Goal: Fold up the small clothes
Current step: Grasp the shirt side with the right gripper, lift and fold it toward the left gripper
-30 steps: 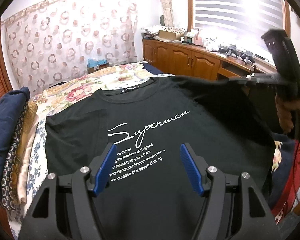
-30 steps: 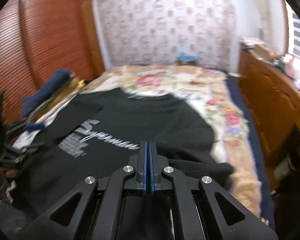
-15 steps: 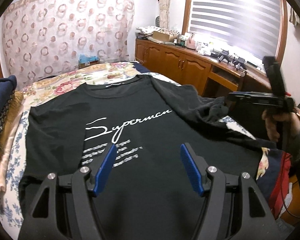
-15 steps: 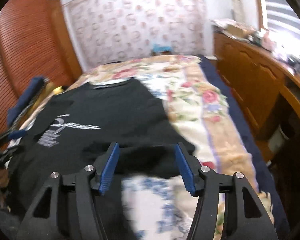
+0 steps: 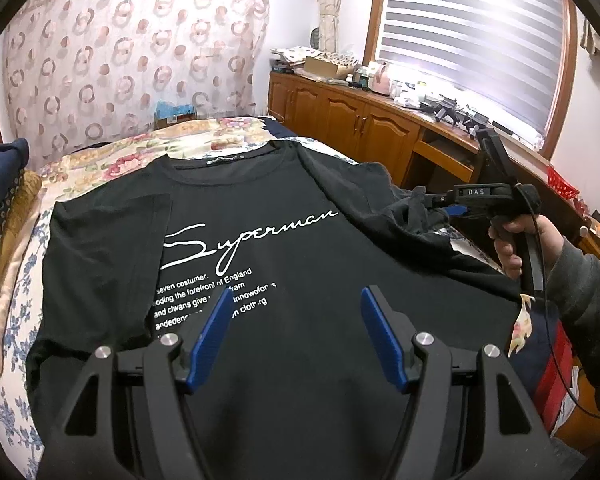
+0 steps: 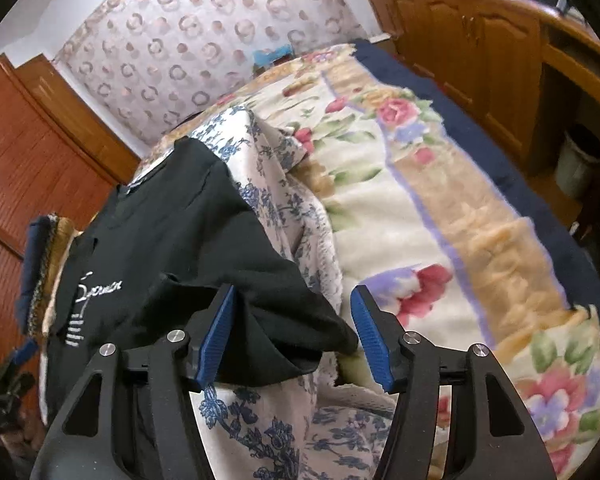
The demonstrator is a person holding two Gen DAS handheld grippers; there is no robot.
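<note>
1. Left wrist view, bottom centre: your left gripper (image 5: pixel 296 316) has its blue pads well apart, nothing between them, hovering over the lower front of the shirt (image 5: pixel 284 360).
2. Shirt is black, lies front-up on the bed (image 5: pixel 80 172) and fills the middle of the frame; white "Superman" script mid-frame, small text lines under it. Its sleeve at frame left is folded in over the chest.
3. Right edge of the same view: your right hand (image 5: pixel 516 240) grips the right gripper's handle, grey sleeve behind it. The gripper reaches to the shirt's other sleeve (image 5: pixel 412 208), which is bunched at mid-right.
4. Right wrist view, bottom centre: right gripper (image 6: pixel 292 320) has just been opening; its pads now stand apart. The crumpled sleeve (image 6: pixel 284 328) lies between them. It looks loose, not pinched.
5. Under that sleeve, blue-flower sheet (image 6: pixel 268 420); to the right, rose-print blanket (image 6: pixel 440 240).
6. Left edge, left wrist view: stack of folded cloth (image 5: pixel 0 200), navy on top.
7. Far: patterned curtain (image 5: pixel 132 48) upper left, wood cabinets (image 5: pixel 340 116) with clutter upper right, blinds (image 5: pixel 472 28) above.
</note>
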